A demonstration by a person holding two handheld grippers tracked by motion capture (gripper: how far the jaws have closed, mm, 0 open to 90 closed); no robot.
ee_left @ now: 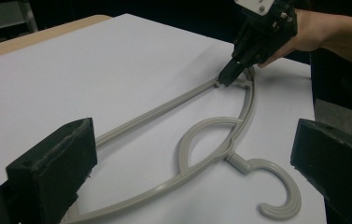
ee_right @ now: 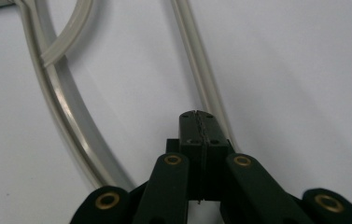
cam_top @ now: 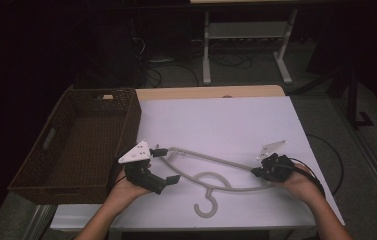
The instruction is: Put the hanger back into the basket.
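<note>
A grey plastic hanger (cam_top: 211, 159) lies flat on the white table top (cam_top: 216, 120), its hook (cam_top: 207, 207) pointing toward the near edge. My left gripper (cam_top: 166, 165) is open, and its wide-set jaws straddle the hanger's left end (ee_left: 131, 123). At the hanger's right corner sits my right gripper (cam_top: 255, 171), shut, tips down on the table against the hanger's arm (ee_right: 197, 70). Its jaws press together with no gap. The left gripper view shows the right gripper (ee_left: 227, 77) touching that corner, held by a hand.
An empty brown wicker basket (cam_top: 126, 125) stands at the table's left side, close to my left gripper. Beyond the far edge are a dark floor, cables and a white table frame (cam_top: 246, 30). The table's far half is bare white surface.
</note>
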